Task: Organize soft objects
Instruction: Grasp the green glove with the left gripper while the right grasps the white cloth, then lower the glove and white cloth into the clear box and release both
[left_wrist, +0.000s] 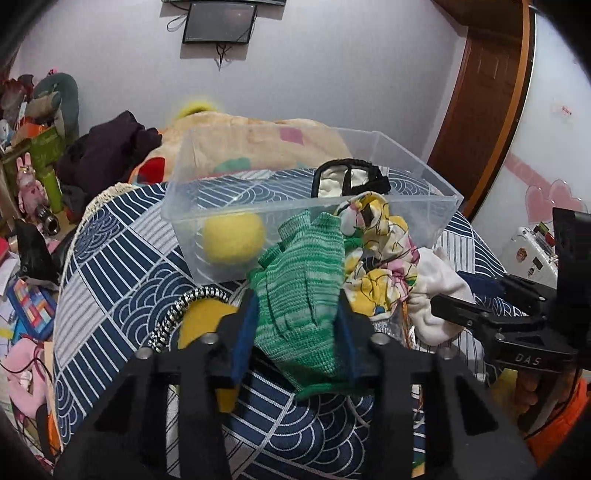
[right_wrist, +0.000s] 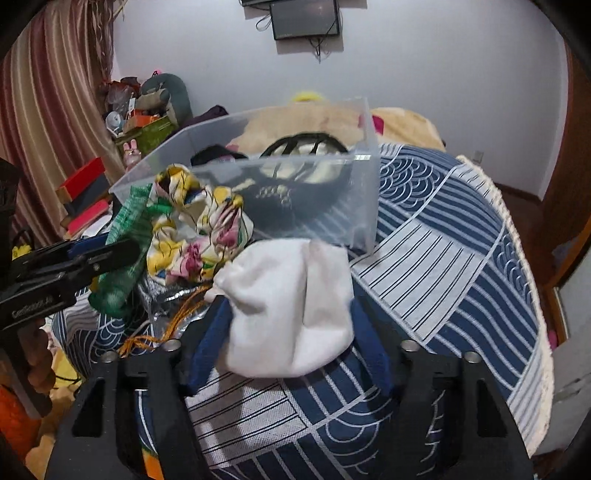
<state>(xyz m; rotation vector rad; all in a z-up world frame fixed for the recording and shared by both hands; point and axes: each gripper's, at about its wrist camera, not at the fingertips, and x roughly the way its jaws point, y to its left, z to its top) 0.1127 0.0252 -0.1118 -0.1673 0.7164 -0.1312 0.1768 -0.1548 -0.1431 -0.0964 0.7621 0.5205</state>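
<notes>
My left gripper (left_wrist: 297, 314) is shut on a green knit glove (left_wrist: 301, 284), lifted in front of the clear plastic bin (left_wrist: 424, 210). The bin holds a yellow ball (left_wrist: 232, 240) and a black-and-white mask (left_wrist: 347, 179). A floral cloth (left_wrist: 376, 251) hangs over the bin's near rim. My right gripper (right_wrist: 291, 314) is shut on a white sock (right_wrist: 291, 302) just before the bin (right_wrist: 321, 214). The glove (right_wrist: 125, 254) and the floral cloth (right_wrist: 199, 236) show at the left of the right wrist view, with the left gripper (right_wrist: 92, 258).
The blue-and-white patterned bedspread (left_wrist: 118, 258) lies under everything. A yellow pouch with a striped cord (left_wrist: 199, 317) lies left of the glove. A beige blanket (left_wrist: 258, 136) and dark clothes (left_wrist: 110, 147) lie behind the bin. Clutter covers the floor at the left.
</notes>
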